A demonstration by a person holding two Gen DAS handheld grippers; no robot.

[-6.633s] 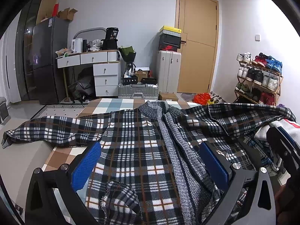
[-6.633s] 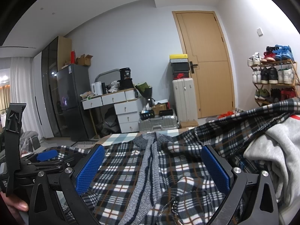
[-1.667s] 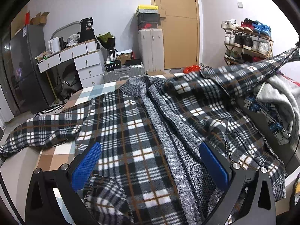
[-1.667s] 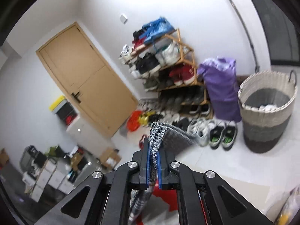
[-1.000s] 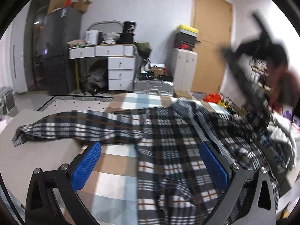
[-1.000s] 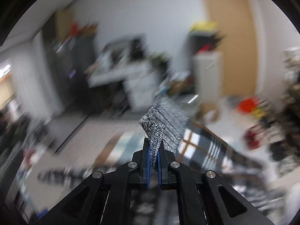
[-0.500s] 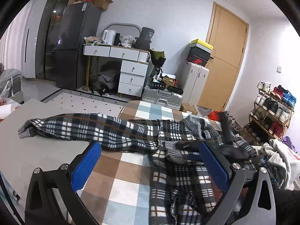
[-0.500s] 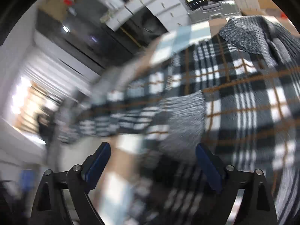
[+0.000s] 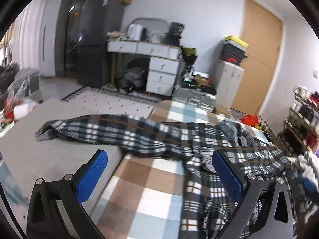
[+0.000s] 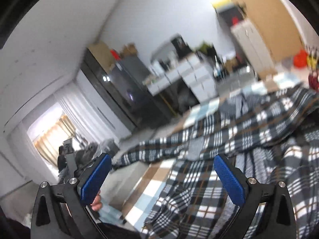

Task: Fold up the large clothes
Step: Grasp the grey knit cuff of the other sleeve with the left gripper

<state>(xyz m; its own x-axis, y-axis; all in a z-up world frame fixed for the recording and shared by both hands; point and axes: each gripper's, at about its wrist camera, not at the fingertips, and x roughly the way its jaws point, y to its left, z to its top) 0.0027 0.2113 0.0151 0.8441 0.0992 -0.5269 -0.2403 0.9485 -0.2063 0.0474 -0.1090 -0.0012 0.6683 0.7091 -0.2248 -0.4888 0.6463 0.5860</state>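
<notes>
Both grippers wide and empty over the plaid garment, between folds.

Nearest the left gripper (image 9: pixel 159 176), blue pads stand far apart with only checked cloth (image 9: pixel 137 191) between them; the right gripper (image 10: pixel 162 177) has its jaws opening, nothing between the pads. Just ahead of both, the plaid garment (image 9: pixel 201 145) lies bunched toward the right, one sleeve (image 9: pixel 95 129) stretching out left onto the grey surface (image 9: pixel 33 153). I judge that sleeve is next: pinch near the cuff and carry it across the body. Farther off, desk (image 9: pixel 151 53) and door (image 9: pixel 259 59). The right view is blurred, and the garment's hem runs out of frame.
</notes>
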